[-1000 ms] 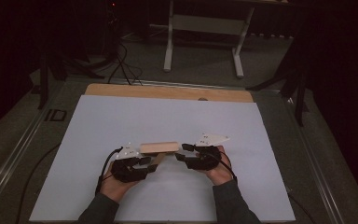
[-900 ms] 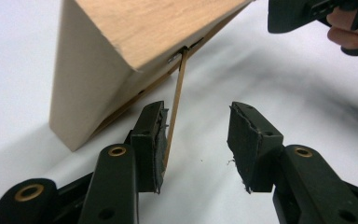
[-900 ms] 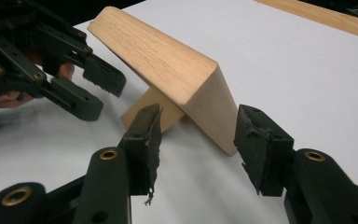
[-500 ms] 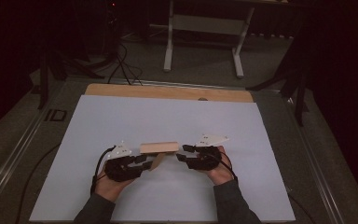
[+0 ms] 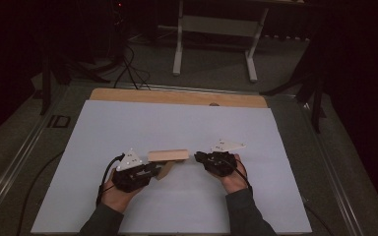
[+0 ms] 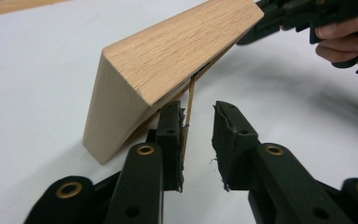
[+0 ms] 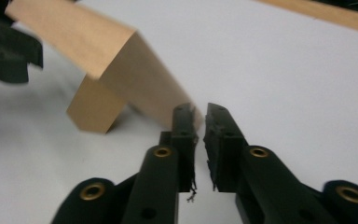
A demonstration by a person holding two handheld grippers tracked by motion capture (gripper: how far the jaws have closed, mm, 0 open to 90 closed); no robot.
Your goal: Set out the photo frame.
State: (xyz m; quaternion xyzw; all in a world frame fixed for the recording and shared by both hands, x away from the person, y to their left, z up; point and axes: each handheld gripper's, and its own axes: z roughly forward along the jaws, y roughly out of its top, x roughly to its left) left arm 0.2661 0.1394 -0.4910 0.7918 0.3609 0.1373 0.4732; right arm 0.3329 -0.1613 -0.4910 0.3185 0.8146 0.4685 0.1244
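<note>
Wooden block sits tilted between your grippers: left gripper has been closing, gap remaining; right gripper has nearly closed, empty, perhaps to nudge it.

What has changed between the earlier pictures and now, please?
Both grippers' jaws have just been closing. The left gripper has a narrower gap, with a thin rubber band from the wooden block beside one jaw. The right gripper is nearly shut, with nothing visible between its jaws. Hands, block and white sheet stayed in place.
</note>
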